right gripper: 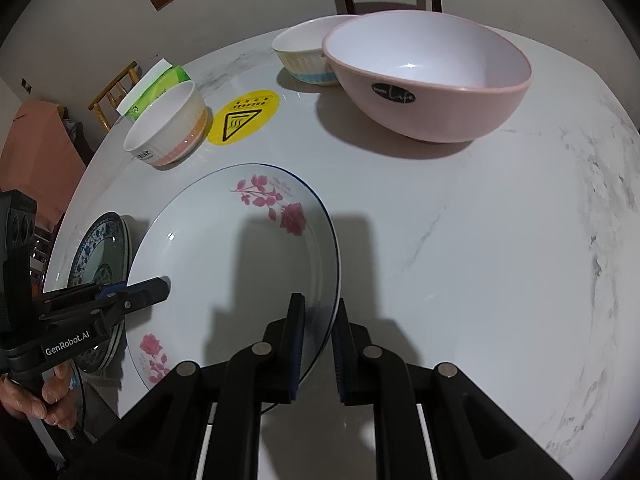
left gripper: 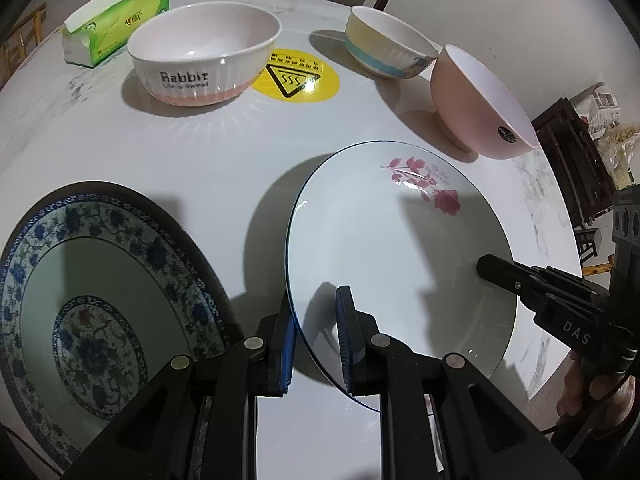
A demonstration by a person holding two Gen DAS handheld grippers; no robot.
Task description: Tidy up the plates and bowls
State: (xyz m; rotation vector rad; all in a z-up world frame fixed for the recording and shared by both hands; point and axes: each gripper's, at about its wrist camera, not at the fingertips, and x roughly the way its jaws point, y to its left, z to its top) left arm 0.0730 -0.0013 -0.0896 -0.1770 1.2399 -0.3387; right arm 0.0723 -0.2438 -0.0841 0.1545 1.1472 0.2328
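Sorting is looking barely begun: the three bowls are standing apart, unstacked, and the white rose-printed ceramic plate (left gripper: 400,264) is hanging tilted above the marble table (right gripper: 500,240), beside the blue-patterned plate (left gripper: 100,288). The left gripper (left gripper: 316,340) and right gripper (right gripper: 318,344) are each pinching its opposite rims

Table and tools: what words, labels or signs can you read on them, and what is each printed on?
"Rabbit" on the white bowl; a smaller line beneath is blurred.
"Life" on the pink bowl's black sticker; a small word before it is unreadable.
"GenRobot.AI" on the left gripper.
"DAS" on the right gripper.
Yellow sticker: a steam triangle sign; its text is too small.
Tissue pack and rose plate: print unreadable.
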